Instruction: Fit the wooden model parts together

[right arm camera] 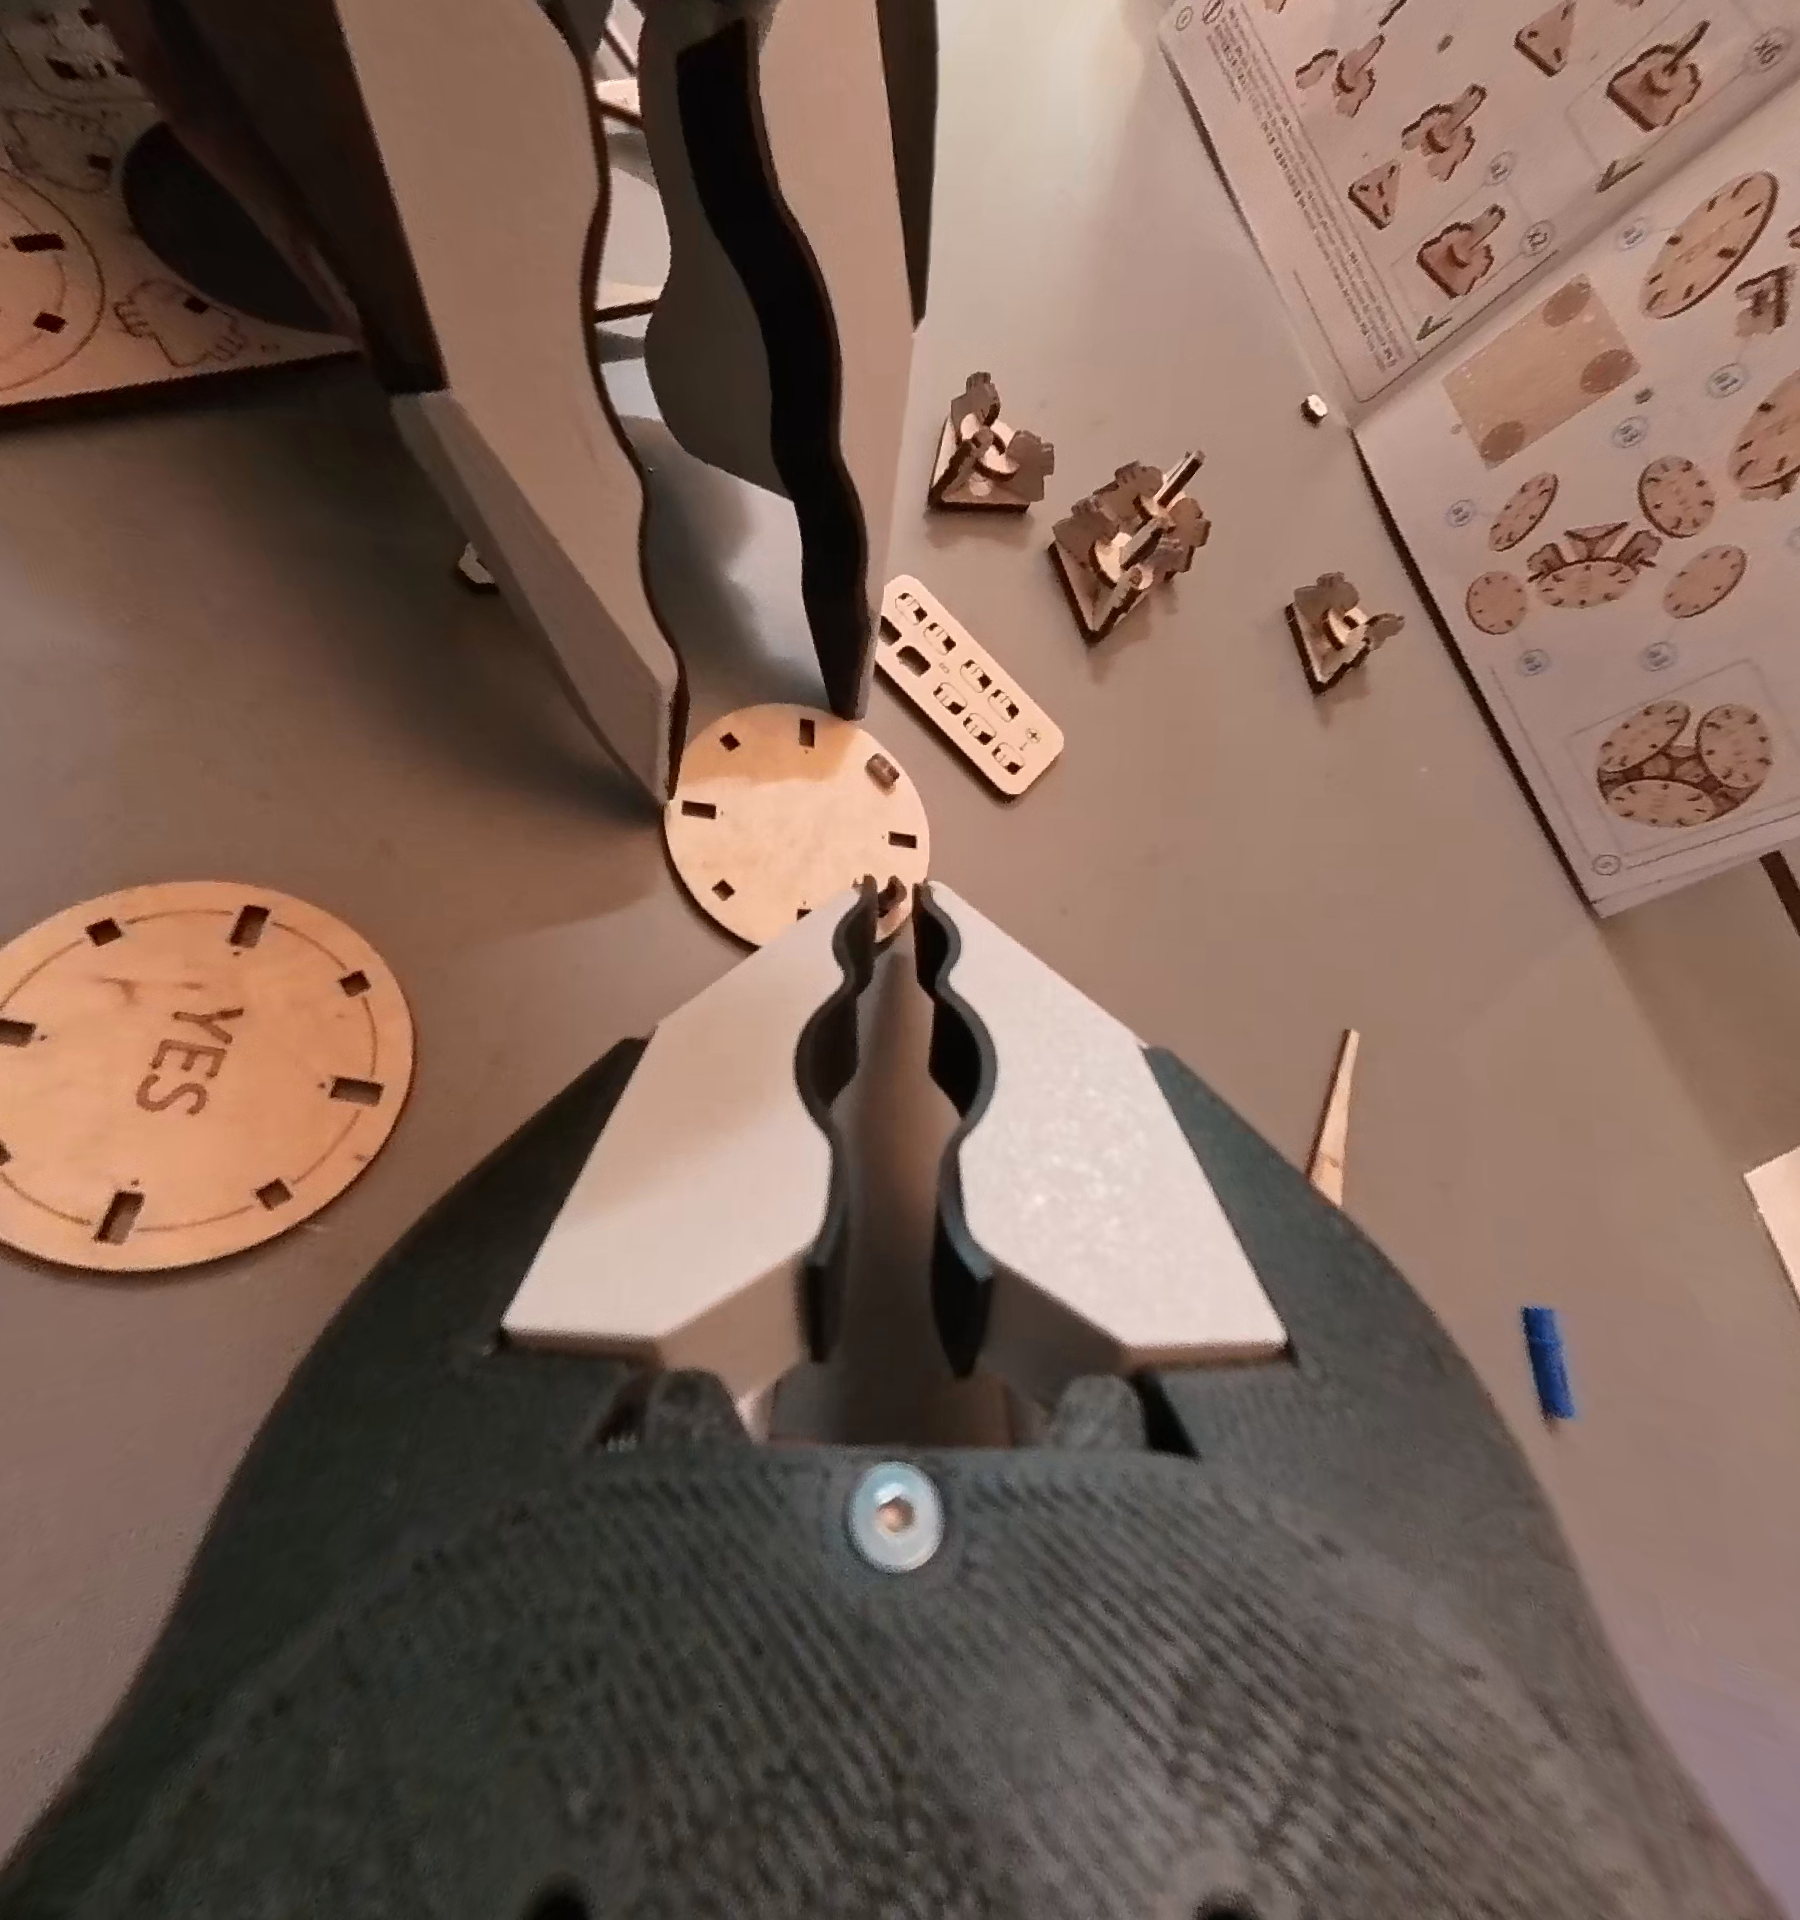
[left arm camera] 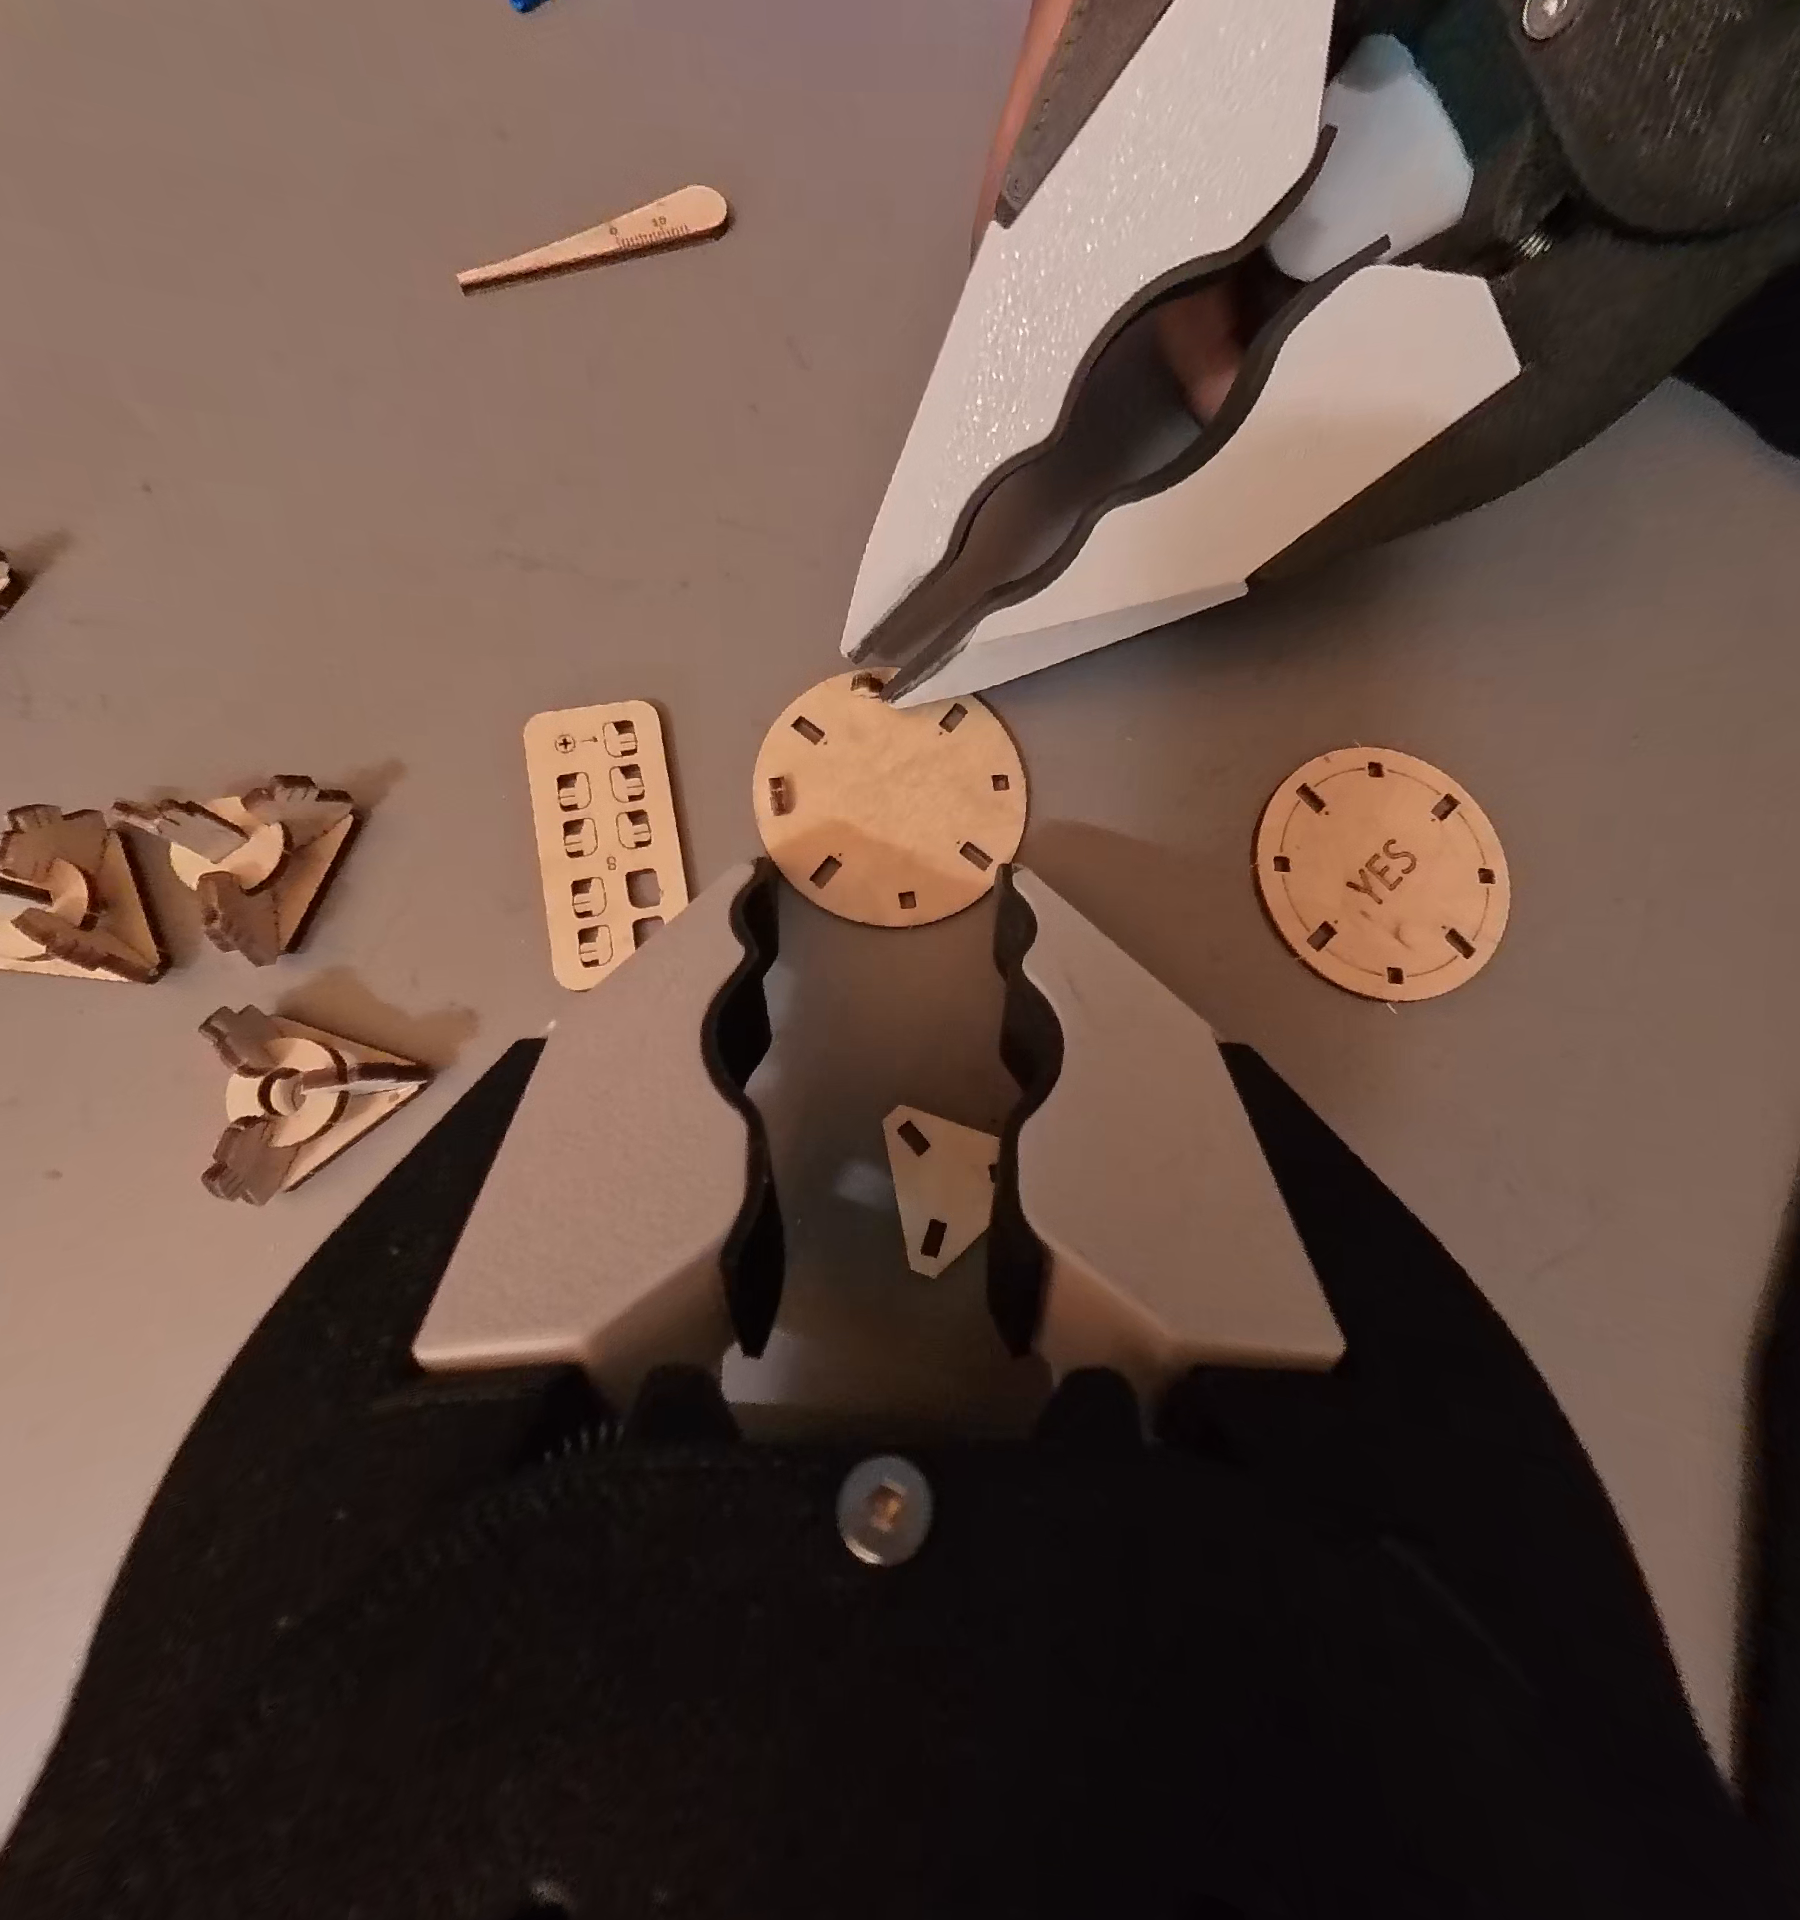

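Note:
A plain wooden disc [left arm camera: 891, 800] with slots round its rim lies flat on the grey table [left arm camera: 356, 468]. My left gripper [left arm camera: 883, 883] is shut on the wooden disc, one fingertip on each side of its near rim. The right wrist view shows the same, with the left gripper [right arm camera: 759, 740] on the disc [right arm camera: 792, 821]. My right gripper [right arm camera: 893, 902] stands narrowly open around a small dark wooden peg [right arm camera: 888, 902] in a rim slot. A sliver of gap shows beside the peg. A second peg [right arm camera: 880, 771] sits in another slot.
A second wooden disc with engraved writing [left arm camera: 1379, 873] lies to the right. A wooden card of small tabs [left arm camera: 605, 842], three triangular wooden assemblies [left arm camera: 241, 873] and a tapered stick [left arm camera: 605, 239] lie to the left. A small flat piece [left arm camera: 943, 1195] lies under my left gripper. An instruction booklet [right arm camera: 1602, 416] lies open. Less than 4 cm separates the two grippers' tips. My left gripper's tips are some 6 cm from the small flat piece [left arm camera: 943, 1195].

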